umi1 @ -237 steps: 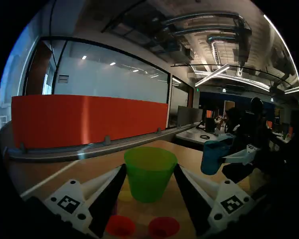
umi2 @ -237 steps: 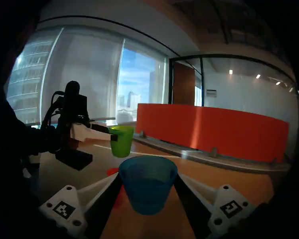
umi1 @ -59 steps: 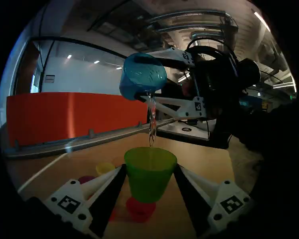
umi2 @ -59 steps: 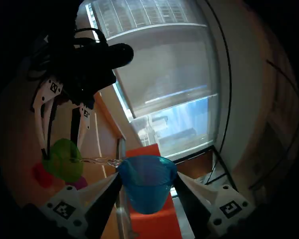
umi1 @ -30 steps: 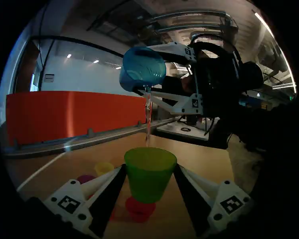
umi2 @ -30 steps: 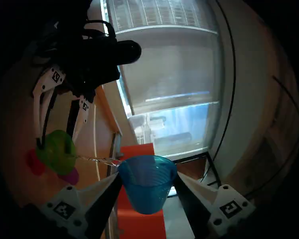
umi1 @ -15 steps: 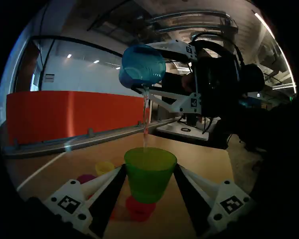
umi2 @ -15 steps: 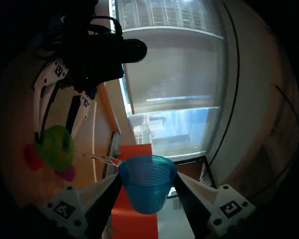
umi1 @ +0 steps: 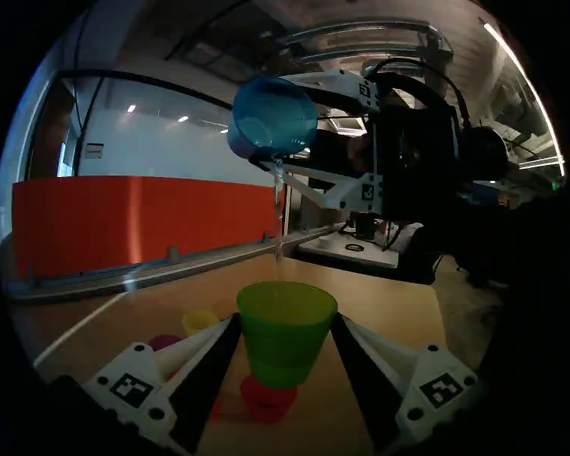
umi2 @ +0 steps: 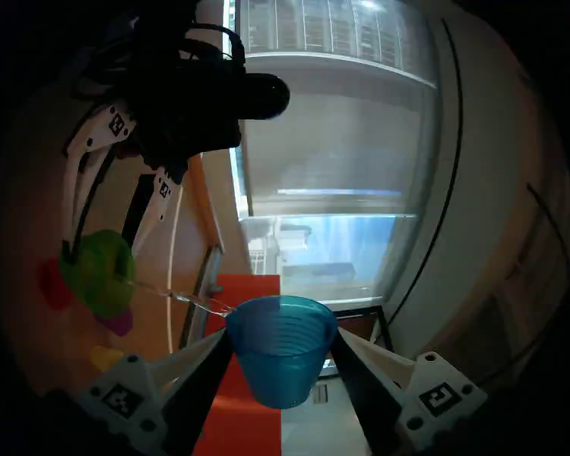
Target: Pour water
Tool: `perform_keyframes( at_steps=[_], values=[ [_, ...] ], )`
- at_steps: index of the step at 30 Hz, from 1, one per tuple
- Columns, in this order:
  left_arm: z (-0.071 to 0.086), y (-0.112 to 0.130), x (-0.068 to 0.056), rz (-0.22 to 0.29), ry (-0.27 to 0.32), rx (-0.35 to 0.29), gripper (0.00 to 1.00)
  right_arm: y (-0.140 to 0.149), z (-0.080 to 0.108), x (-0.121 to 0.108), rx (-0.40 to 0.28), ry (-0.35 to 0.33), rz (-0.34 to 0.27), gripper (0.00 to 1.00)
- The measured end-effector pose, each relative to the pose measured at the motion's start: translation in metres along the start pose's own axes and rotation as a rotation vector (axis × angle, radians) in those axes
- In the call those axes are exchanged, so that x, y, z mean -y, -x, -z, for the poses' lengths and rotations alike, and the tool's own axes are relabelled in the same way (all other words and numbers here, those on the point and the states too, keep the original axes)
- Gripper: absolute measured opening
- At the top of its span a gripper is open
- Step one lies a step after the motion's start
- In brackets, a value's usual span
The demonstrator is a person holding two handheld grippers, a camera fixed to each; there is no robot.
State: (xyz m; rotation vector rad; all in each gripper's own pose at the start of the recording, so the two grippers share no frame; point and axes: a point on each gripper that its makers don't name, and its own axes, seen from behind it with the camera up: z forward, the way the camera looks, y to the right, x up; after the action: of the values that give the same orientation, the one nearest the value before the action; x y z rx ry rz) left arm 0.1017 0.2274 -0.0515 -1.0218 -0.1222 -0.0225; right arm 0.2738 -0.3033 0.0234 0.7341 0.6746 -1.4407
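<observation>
While right gripper (umi2: 281, 340) clamps ribbed blue cup (umi2: 281, 365), left gripper (umi1: 286, 325) clamps tapered green cup (umi1: 286, 349).

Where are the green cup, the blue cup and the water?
green cup (umi1: 286, 338): left gripper view, on its front wall.
blue cup (umi2: 282, 365): right gripper view, on its front wall.
water (umi1: 278, 216): left gripper view, midway down the falling stream.

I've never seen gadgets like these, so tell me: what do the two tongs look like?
Both the left tongs and the right tongs have white fingers lined with black pads, each finger carrying a square black-and-white marker. In the left gripper view, the right one has a bulky black body with black cables looped above.
</observation>
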Motion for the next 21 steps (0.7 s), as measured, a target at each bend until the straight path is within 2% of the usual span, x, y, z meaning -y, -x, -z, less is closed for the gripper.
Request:
perform_keyframes(
  at_steps=[12,21],
  values=[
    [-0.003,-0.001,0.001,0.004,-0.001,-0.006,0.85,-0.003,0.006,-0.015,0.000,0.028,0.044,0.89],
    [-0.004,-0.003,0.001,0.009,0.001,-0.011,0.85,-0.004,0.007,-0.016,0.002,0.029,0.079,0.89]
  ],
)
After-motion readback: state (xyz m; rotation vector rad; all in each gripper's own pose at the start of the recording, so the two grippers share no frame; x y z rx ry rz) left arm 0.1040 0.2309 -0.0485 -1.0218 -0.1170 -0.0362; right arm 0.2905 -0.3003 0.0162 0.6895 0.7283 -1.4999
